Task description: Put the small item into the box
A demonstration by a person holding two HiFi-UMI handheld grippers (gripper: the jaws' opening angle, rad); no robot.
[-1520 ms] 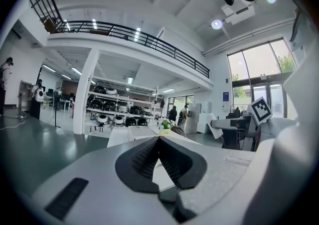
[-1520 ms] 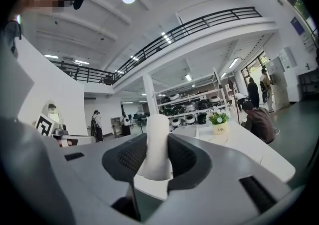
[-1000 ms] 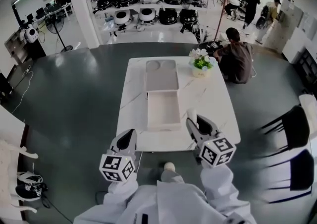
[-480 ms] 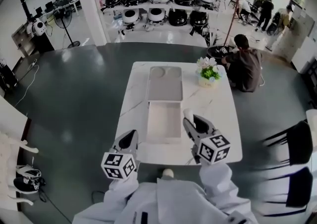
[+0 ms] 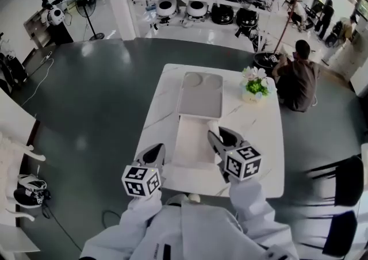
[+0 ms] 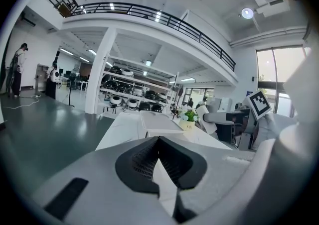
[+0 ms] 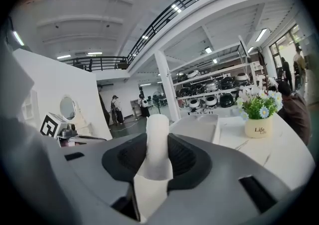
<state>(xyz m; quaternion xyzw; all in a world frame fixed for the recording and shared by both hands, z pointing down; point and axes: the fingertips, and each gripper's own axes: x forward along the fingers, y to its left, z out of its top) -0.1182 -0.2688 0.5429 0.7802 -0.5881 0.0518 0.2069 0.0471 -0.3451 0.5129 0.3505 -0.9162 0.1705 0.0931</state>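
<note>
The person's two forearms, in white sleeves (image 5: 248, 202), reach forward side by side from the bottom of the head view over the near edge of a white marble-patterned table (image 5: 261, 132), each hand carrying a grey two-jaw gripper with a marker cube at its back. The right gripper (image 5: 220, 135) points away from the person and slightly downward, and its dark ribbed pads are clamped on the small item, a white cylinder (image 7: 157, 124) that stands upright between them and rises above the jaw tips. In the head view this cylinder (image 5: 213, 127) overlaps the right rim of the shallow white rectangular open box (image 5: 192, 144) that lies in the middle of the table; it is in the gripper's hold, not inside the box. A flat grey lid with two round recesses (image 5: 201, 95) lies touching the box's far end. The left gripper (image 5: 156, 150) hovers by the near left edge of the table, just beside the box's near left corner, also aimed forward and a little down. In its own view the left gripper (image 6: 159, 139) has its pads meeting at the tips, with nothing between them. A small white pot of green and white flowers (image 5: 255, 87) stands near the far right corner of the table, well apart from both grippers.
</note>
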